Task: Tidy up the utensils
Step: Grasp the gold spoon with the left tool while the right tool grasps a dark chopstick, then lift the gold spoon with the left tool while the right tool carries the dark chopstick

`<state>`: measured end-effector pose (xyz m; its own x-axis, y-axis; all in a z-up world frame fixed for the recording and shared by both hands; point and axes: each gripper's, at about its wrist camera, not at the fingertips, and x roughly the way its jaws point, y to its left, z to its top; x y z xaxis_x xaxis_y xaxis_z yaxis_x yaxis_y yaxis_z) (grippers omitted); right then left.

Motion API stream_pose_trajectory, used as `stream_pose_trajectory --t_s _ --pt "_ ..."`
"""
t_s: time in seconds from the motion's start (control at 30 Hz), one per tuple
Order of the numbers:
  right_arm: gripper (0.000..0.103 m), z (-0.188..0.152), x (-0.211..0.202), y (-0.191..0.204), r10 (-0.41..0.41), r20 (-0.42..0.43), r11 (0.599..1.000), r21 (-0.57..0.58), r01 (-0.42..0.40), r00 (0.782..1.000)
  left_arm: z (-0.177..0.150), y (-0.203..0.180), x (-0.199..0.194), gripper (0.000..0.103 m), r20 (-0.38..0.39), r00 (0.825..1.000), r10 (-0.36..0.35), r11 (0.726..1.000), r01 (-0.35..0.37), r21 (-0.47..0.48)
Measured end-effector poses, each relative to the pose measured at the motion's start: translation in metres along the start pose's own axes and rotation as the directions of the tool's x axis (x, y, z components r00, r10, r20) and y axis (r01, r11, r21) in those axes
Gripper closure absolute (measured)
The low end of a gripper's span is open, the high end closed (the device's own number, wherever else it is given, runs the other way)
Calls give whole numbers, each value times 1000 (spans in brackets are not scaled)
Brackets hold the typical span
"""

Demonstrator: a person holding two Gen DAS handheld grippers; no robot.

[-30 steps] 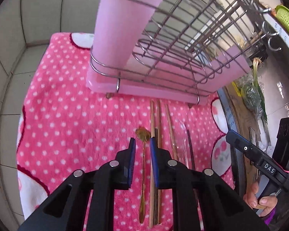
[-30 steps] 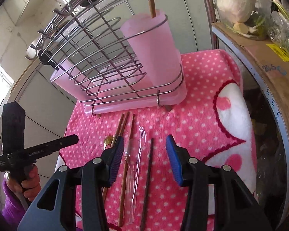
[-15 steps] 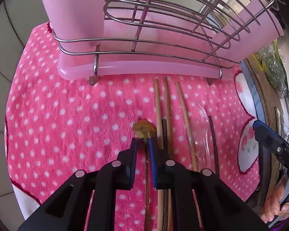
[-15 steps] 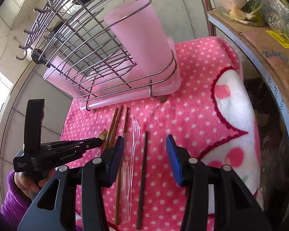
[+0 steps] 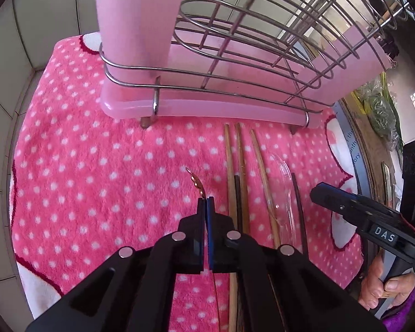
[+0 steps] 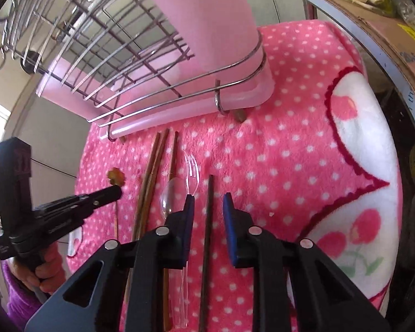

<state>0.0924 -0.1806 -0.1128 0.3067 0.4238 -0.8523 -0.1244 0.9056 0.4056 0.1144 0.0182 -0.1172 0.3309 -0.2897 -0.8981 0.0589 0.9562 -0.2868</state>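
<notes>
My left gripper (image 5: 206,200) is shut on the neck of a gold spoon (image 5: 195,182), whose bowl stands on edge just beyond the tips. Beside it on the towel lie wooden chopsticks (image 5: 229,166), clear plastic cutlery (image 5: 283,171) and a dark chopstick (image 5: 297,193). In the right wrist view my right gripper (image 6: 209,202) straddles the dark chopstick (image 6: 209,221). Its jaws are closing, with a gap on both sides of the stick. The clear fork (image 6: 191,168), the wooden chopsticks (image 6: 152,166) and the left gripper (image 6: 116,191) on the gold spoon (image 6: 116,177) lie to its left.
A wire rack on a pink tray (image 5: 207,105) with a tall pink cup (image 5: 135,27) stands just behind the utensils. All rests on a pink dotted towel (image 6: 290,144). Tiled wall is at the left, and a cardboard box (image 6: 373,27) with vegetables at the right.
The left gripper came down and shut on the gold spoon, whose bowl turned from flat to on edge. The right gripper sank over the dark chopstick and its jaws narrowed.
</notes>
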Motion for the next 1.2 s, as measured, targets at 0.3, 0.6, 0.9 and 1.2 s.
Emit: stream_pose_trajectory --t_s 0.3,0.6,0.9,1.2 --pt "81 6 28 23 -118 -28 991 -64 116 993 -1 22 -29 102 68 997 -29 999 30 -16" --pt "98 1 30 26 -115 30 991 -63 117 993 -6 24 -55 102 142 989 -42 999 42 8" --pt "98 -17 -29 11 -4 213 1000 -18 8 977 -19 30 -96 102 266 962 -57 998 54 18" --pt "98 -36 -80 27 26 363 998 -70 0 931 -31 26 -128 102 393 917 -74 997 80 3"
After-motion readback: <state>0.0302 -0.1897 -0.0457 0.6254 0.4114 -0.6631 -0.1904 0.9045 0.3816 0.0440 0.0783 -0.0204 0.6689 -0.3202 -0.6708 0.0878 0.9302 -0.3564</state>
